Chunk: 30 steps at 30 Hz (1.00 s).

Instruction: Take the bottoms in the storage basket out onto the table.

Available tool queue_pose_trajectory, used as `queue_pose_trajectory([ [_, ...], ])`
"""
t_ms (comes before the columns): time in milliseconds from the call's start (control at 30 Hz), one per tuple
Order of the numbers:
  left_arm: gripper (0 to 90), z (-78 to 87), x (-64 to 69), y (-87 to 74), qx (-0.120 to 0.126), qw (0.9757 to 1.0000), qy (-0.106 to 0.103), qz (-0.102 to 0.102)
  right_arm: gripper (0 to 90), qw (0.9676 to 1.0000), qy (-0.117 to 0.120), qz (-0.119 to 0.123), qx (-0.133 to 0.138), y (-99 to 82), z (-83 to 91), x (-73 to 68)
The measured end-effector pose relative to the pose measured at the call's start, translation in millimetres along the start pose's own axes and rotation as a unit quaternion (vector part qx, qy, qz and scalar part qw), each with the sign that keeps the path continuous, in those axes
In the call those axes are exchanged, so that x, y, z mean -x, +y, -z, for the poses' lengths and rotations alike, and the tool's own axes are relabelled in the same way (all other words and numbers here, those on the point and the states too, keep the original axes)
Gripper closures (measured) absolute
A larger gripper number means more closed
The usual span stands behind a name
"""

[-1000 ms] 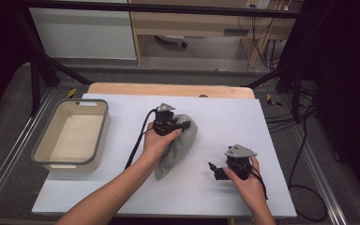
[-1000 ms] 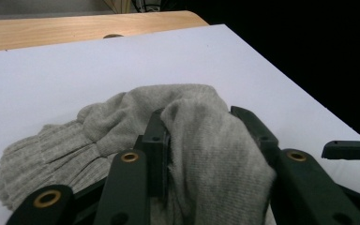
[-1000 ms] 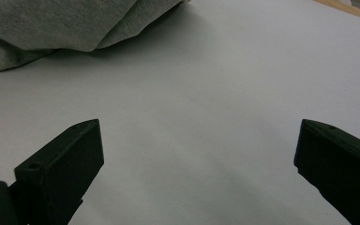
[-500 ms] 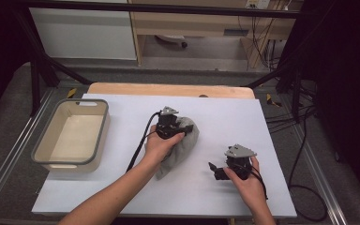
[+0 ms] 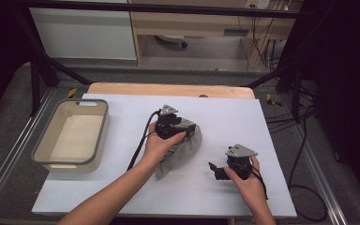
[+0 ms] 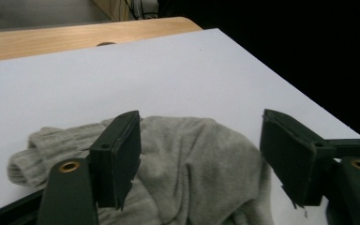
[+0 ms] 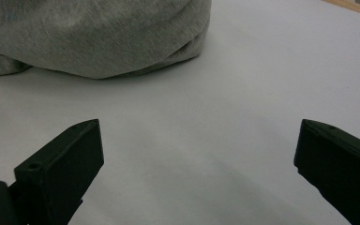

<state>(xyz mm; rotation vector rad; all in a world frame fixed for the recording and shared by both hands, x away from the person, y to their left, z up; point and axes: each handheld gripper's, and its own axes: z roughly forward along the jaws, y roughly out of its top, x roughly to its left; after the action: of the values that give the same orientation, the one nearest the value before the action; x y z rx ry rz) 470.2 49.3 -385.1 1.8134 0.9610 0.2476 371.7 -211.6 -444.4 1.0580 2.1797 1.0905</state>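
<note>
the grey cloth [image 5: 180, 150] lies crumpled near the middle of the white table top [image 5: 225, 117], a soft heap with one end trailing back toward me. in my left gripper view it [image 6: 187, 159] bunches up between and below my two black jaws, a rolled fold sticking out to the left. my left gripper [image 5: 171, 125] sits on top of the heap's far end, my left hand [image 5: 161, 143] wrapped around it from behind; its jaws are spread wide with the fabric under them, and i cannot tell whether either pad is actually touching the cloth.

in my right gripper view the heap's rounded edge [image 7: 98, 37] lies ahead of my jaws, apart from them, with bare table in between. my right gripper [image 5: 232, 164] rests low over the table to the right of the cloth, held in my right hand [image 5: 246, 180], jaws released and far apart, gripping nothing.

further out, a shallow beige bin with a grey rim [image 5: 51, 157] stands at the left edge of the table, well apart from the cloth. a wooden strip [image 5: 168, 89] runs along the table's far side.
</note>
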Motion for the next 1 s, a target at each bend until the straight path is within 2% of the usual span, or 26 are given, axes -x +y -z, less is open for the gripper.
queue_pose_trajectory([
  [300, 13.1, 1.3, -2.5, 2.1, 0.002, 1.0000, -0.002, 0.007, 2.3, 1.0000, 0.000, 0.000, 0.000, -0.1, 0.0, 0.0],
  [467, 10.4, 4.4, -0.3, 6.3, 0.018, 0.9997, -0.016, -0.009, 2.3, 1.0000, 0.001, 0.000, 0.001, 0.0, -0.1, -0.1],
  [667, 7.0, 5.2, 2.7, 10.7, 0.018, 0.9994, -0.025, -0.019, 2.2, 1.0000, 0.002, 0.001, 0.002, 0.0, 0.0, -0.6],
  [1000, 6.4, 14.4, 2.3, 25.3, 0.031, 0.9987, -0.027, -0.030, 2.2, 1.0000, 0.001, 0.002, 0.003, 0.0, 0.3, -0.7],
])
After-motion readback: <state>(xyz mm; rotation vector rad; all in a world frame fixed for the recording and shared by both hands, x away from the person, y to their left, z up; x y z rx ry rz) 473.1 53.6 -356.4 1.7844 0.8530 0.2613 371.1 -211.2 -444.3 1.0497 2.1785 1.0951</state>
